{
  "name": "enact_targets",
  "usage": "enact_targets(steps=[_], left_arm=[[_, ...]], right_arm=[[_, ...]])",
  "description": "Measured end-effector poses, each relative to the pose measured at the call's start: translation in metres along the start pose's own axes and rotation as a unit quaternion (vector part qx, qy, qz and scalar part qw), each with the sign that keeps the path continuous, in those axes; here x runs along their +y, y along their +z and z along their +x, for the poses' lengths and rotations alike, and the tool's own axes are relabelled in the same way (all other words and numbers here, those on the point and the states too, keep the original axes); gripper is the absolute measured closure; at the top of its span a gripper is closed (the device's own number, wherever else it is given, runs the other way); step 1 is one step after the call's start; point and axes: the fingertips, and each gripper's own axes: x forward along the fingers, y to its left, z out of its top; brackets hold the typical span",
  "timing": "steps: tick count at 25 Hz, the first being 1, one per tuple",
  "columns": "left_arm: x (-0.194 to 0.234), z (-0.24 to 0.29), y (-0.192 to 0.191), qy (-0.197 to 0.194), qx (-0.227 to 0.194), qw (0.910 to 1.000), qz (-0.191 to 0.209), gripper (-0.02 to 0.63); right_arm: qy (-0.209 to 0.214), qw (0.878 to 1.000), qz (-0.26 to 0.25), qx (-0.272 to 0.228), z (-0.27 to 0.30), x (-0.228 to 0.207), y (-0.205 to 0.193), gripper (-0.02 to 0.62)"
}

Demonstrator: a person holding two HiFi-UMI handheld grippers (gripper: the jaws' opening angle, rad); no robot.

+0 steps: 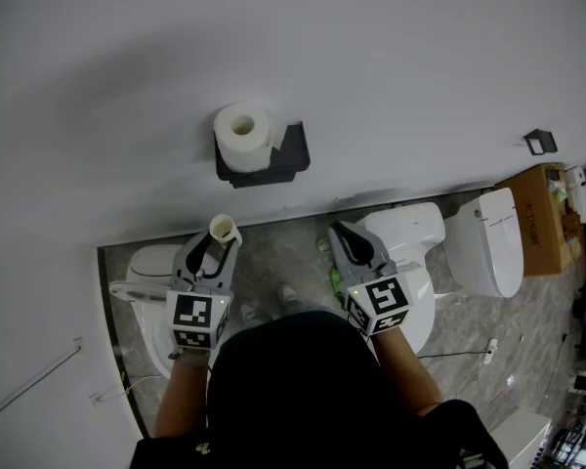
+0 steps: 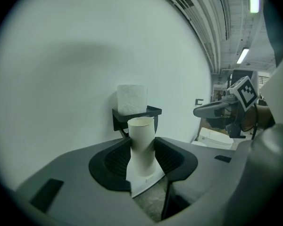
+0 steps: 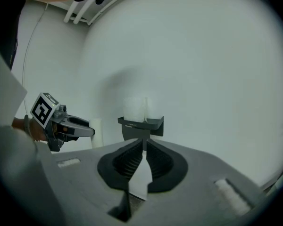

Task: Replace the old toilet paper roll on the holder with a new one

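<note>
Left hand-held gripper [image 1: 218, 248] pinches an upright cardboard tube [image 2: 142, 145]; right hand-held gripper [image 1: 336, 231] is pressed together, empty. A full paper roll [image 1: 244, 132] stands on the black wall holder [image 1: 292, 154].

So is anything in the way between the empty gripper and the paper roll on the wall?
Nothing visible. Only bare wall shows between the right gripper and the toilet paper roll on its holder.
</note>
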Motion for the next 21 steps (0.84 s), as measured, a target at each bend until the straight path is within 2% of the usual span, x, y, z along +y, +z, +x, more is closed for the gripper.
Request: enact_targets(steps=[21], left_arm=[[0.0106, -0.0102, -0.0048, 0.022, -0.001, 0.9997, -0.011, 0.436]], right_arm=[[0.009, 1.000, 0.007, -0.001, 0.0070, 0.0052, -0.0007, 0.575]])
